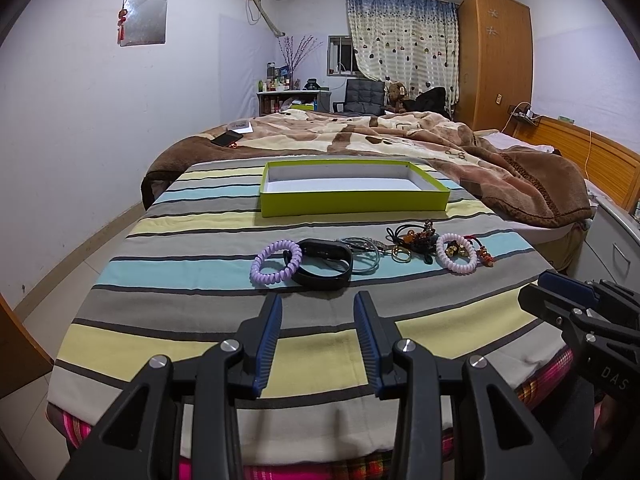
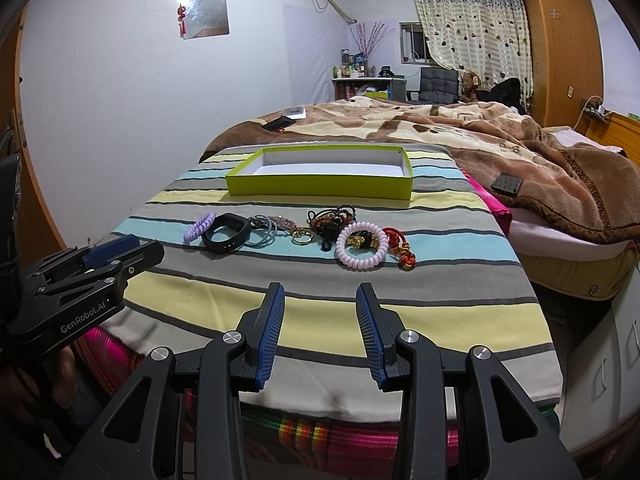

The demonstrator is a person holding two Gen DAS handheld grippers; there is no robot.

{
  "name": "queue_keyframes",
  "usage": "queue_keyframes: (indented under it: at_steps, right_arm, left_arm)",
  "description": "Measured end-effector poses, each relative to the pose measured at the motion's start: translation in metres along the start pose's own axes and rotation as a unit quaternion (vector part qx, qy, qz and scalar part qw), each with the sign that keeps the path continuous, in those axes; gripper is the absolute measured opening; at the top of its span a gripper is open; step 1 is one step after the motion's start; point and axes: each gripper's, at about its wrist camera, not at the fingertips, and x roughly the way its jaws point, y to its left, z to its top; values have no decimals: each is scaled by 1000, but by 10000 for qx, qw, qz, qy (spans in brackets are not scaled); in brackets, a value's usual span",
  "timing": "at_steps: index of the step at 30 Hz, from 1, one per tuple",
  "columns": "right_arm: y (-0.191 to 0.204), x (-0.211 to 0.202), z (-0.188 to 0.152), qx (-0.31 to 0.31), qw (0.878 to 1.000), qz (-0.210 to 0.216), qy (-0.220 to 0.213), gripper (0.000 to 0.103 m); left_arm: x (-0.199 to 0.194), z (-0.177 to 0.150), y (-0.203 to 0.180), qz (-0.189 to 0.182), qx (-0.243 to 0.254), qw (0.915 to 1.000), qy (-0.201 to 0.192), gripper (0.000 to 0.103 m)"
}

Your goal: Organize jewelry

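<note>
A row of jewelry lies on the striped cloth: a purple coil bracelet (image 1: 276, 263), a black wristband (image 1: 324, 264), grey hoops (image 1: 366, 256), a gold ring (image 1: 401, 255), dark beaded cords (image 1: 416, 238), a pink coil bracelet (image 1: 456, 258) and a red knotted charm (image 1: 484, 256). An empty lime-green box (image 1: 352, 200) stands behind them. My left gripper (image 1: 318, 300) is open and empty, just short of the wristband. My right gripper (image 2: 320, 290) is open and empty, short of the pink coil bracelet (image 2: 362, 250). The box (image 2: 320, 186) also shows in the right wrist view.
A brown blanket (image 1: 400, 136) covers the bed behind the cloth. A phone (image 1: 227, 138) lies on it at far left, a dark remote (image 2: 507, 184) at right. A white drawer unit (image 2: 600, 360) stands to the right. A wall runs along the left.
</note>
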Motion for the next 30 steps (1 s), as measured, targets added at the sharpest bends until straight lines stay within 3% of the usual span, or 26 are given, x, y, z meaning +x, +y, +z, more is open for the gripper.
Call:
queue_keyframes:
  at_steps: [30]
  right_arm:
    - [0, 1, 0, 9, 10000, 1, 6, 38]
  left_arm:
    - [2, 1, 1, 14, 8, 10000, 19, 39]
